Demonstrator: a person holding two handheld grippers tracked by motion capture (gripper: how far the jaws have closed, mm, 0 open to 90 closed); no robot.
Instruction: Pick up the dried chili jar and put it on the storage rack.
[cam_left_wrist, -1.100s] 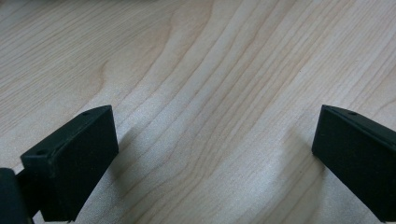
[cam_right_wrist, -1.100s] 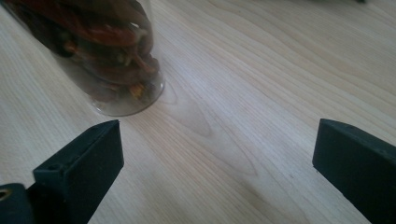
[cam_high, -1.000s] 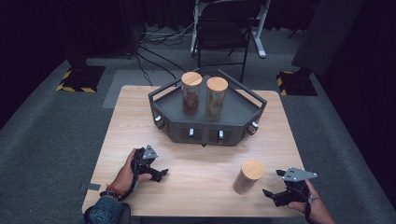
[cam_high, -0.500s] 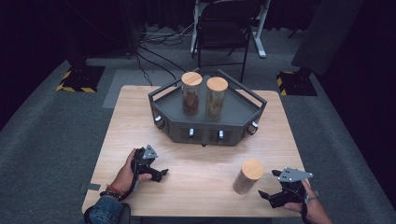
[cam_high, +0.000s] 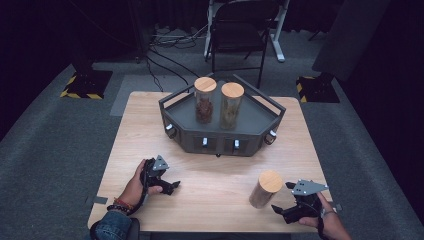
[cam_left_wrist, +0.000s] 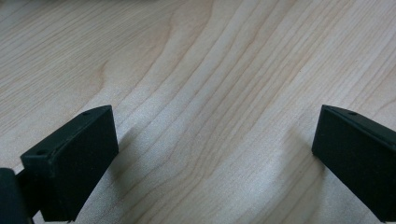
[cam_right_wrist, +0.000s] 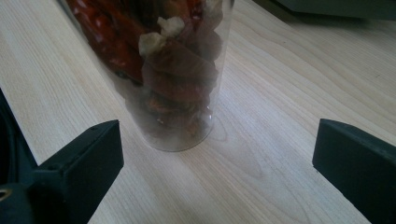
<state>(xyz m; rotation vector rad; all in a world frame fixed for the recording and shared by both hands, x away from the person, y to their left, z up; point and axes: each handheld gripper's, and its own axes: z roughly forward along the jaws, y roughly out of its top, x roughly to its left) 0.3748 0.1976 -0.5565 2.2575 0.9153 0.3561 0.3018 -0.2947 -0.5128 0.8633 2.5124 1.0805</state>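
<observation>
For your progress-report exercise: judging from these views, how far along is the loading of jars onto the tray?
Two cork-lidded jars already stand on the dark tray. The third jar stands on the table; the right gripper, jaws open, faces it without touching. The left gripper rests open on bare wood. Grasping and placing the third jar likely remain.

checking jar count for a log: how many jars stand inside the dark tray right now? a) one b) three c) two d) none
c) Two cork-lidded jars stand side by side in the tray; a third jar stands apart on the table, in front of the open right gripper.
</observation>
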